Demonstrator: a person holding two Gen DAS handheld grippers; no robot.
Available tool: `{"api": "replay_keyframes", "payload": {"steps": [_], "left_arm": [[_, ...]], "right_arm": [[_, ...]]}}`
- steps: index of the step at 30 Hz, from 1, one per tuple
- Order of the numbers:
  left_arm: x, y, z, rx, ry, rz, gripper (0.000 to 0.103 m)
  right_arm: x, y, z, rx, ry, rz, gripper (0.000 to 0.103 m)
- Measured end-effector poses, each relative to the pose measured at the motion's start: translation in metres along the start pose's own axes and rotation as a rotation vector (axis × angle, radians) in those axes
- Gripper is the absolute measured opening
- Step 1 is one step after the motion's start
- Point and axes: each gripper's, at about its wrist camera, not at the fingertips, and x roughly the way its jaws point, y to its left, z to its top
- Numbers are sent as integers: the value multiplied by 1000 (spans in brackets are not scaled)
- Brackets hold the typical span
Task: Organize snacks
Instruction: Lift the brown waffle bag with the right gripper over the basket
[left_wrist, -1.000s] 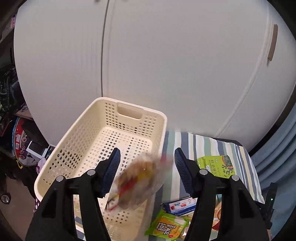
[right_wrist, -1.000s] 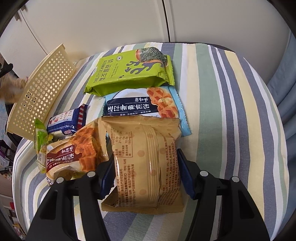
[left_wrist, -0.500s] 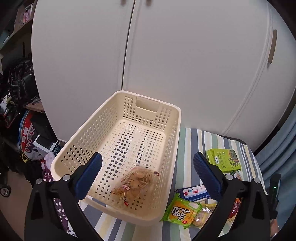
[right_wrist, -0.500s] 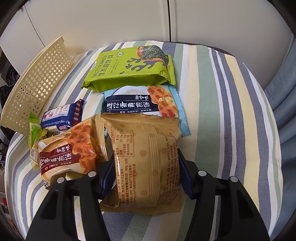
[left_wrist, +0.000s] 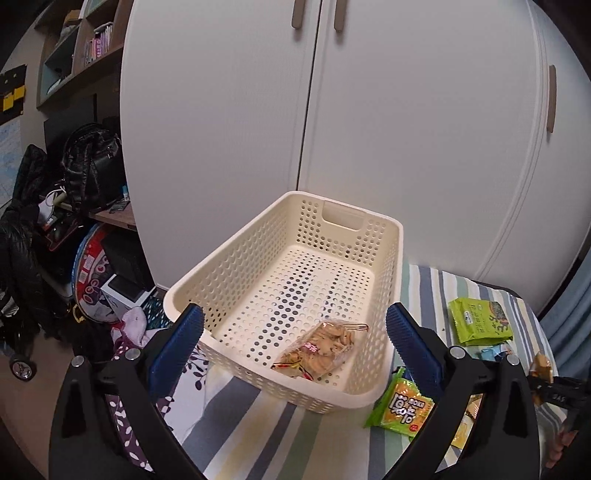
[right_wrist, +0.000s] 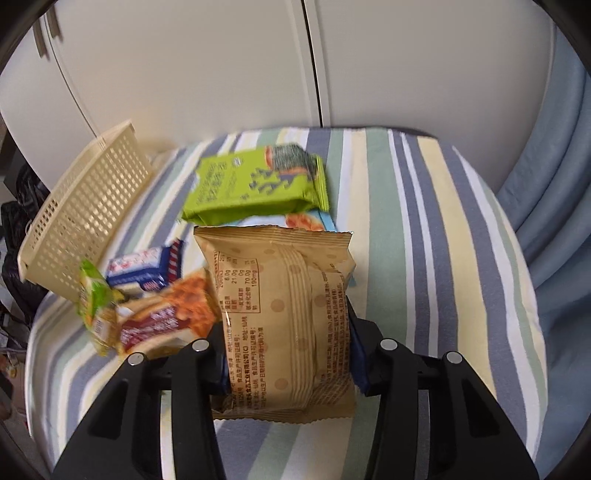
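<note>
Left wrist view: a clear cracker bag (left_wrist: 320, 349), dropped a second ago, now lies in the cream basket (left_wrist: 207, 280). The left hand-held gripper (left_wrist: 293, 334) gapes wide, empty. The right hand-held gripper (right_wrist: 287, 345) has lifted a tan packet (right_wrist: 284, 314) off the striped bed (right_wrist: 443, 229); the way to the basket is open.

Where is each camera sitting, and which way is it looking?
Left wrist: sits on the left gripper, looking down into the cream basket holding a clear cracker bag; both blue-padded fingers show, wide apart.
Right wrist: sits on the right gripper, looking across the striped cloth; its fingers clamp a tan snack packet.
Shared: the basket, the cloth and the green seaweed packet.
</note>
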Motion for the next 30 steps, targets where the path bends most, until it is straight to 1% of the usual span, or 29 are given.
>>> {"api": "replay_keyframes", "payload": {"steps": [5, 8, 12, 16, 20, 25, 30], "left_arm": [[1, 7, -4, -9, -11, 13, 100], [2, 12, -6, -14, -15, 47, 100], [0, 20, -8, -28, -32, 79, 100], [-1, 28, -8, -45, -47, 102, 100], [-2, 33, -7, -46, -59, 124, 100], [-4, 36, -6, -59, -68, 113, 100], [-6, 38, -5, -72, -81, 110, 100]], "right_arm": [[-26, 30, 20, -41, -62, 6, 47], [-37, 56, 34, -72, -95, 29, 47], [-42, 101, 54, -119, -122, 84, 47], [-40, 150, 72, -169, -136, 135, 47], [-33, 193, 85, -216, -143, 166, 47], [-20, 241, 100, -257, -141, 197, 47], [-4, 277, 110, -270, -137, 219, 47]]}}
